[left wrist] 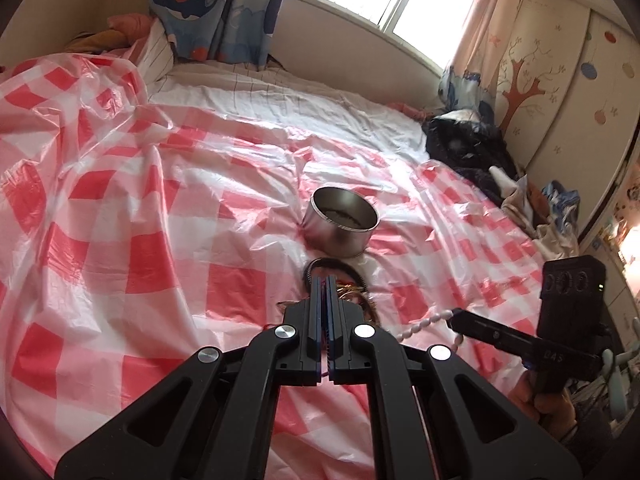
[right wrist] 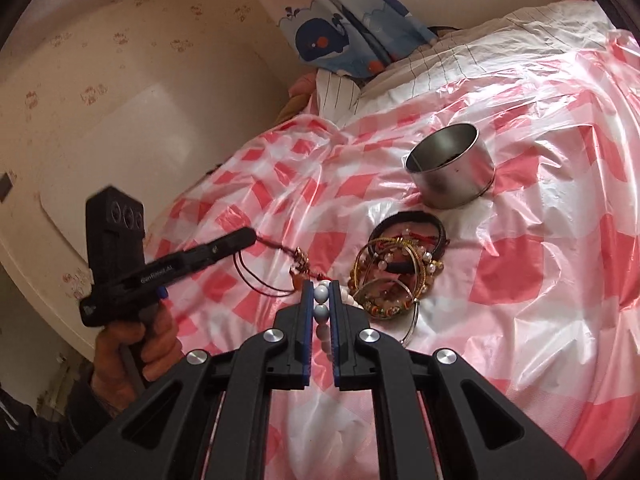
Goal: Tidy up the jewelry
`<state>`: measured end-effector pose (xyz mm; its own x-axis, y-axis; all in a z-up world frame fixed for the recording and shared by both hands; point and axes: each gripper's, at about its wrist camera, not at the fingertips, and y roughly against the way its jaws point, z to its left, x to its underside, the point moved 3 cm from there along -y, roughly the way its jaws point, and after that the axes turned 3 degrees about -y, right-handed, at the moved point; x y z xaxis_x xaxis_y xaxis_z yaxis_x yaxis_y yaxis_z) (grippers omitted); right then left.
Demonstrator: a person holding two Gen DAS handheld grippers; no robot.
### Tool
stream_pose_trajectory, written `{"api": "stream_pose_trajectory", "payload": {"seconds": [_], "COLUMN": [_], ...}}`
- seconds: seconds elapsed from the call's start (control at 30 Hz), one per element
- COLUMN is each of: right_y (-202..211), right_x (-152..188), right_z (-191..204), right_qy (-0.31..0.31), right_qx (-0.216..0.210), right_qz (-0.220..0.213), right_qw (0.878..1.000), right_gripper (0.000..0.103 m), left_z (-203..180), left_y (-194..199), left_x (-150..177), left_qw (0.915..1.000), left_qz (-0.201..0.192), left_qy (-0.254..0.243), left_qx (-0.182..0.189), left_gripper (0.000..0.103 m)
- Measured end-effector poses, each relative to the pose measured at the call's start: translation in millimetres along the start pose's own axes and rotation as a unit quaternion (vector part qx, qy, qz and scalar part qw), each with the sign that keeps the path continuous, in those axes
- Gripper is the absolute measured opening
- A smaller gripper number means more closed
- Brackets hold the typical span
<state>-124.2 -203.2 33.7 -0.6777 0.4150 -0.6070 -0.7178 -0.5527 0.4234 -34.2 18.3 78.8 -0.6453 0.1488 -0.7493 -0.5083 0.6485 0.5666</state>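
A round metal tin [left wrist: 342, 222] stands open on the red-and-white checked plastic sheet [left wrist: 140, 264]; it also shows in the right wrist view [right wrist: 452, 168]. In front of it lies a pile of jewelry [right wrist: 396, 272]: a black bangle [right wrist: 408, 220], gold bangles and beaded bracelets. My left gripper [left wrist: 325, 280] is shut on a red cord bracelet [right wrist: 276, 246] at the pile's left edge; it shows from the side in the right wrist view [right wrist: 250, 236]. My right gripper [right wrist: 322, 286] is shut on a white bead bracelet [right wrist: 321, 300], which shows in the left wrist view [left wrist: 424, 322].
The sheet covers a bed. Dark clothes [left wrist: 468, 148] are heaped at the bed's far right by a wardrobe [left wrist: 568, 92]. Whale-print curtains [left wrist: 216, 8] hang by the window. A white headboard [right wrist: 120, 128] stands behind the left gripper.
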Motion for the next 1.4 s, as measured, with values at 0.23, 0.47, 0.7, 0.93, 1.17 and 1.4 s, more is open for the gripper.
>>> {"api": "stream_pose_trajectory", "payload": {"seconds": [0.23,0.47,0.7,0.93,1.17,1.4], "right_y": [8.9,-26.8,-77.1,-160.9,-104.4,-39.7], "right_x": [-34.3,-18.3,3.4,16.0,-1.4,-60.4], "right_z": [2.4,10.9,56.5,40.3,37.4,15.5], "right_qy": [0.009,0.082,0.175,0.168,0.132,0.092], "right_qx": [-0.007,0.081,0.073,0.113,0.079,0.082], "right_qz": [-0.026,0.040,0.076,0.202,0.121,0.029], "right_qw": [1.000,0.992,0.979,0.958,0.981,0.992], "right_gripper": [0.008,0.065,0.066,0.033,0.008,0.008], "left_z": [0.8,18.8,26.5,28.8,8.6,-35.8], "left_y": [-6.2,-2.4,15.2,21.7,9.0,-33.4], "left_x": [-2.3,-2.1,-10.3,-13.0,-23.6,-65.1], "left_qw": [0.9999,0.9988,0.9979,0.9973,0.9991,0.9982], "left_qz": [0.005,0.004,-0.029,-0.042,-0.034,-0.021], "left_qy": [0.006,0.028,0.039,0.040,0.026,0.001], "left_qx": [-0.007,-0.039,-0.042,-0.045,-0.005,0.056], "left_gripper": [0.002,0.002,0.002,0.002,0.002,0.002]}}
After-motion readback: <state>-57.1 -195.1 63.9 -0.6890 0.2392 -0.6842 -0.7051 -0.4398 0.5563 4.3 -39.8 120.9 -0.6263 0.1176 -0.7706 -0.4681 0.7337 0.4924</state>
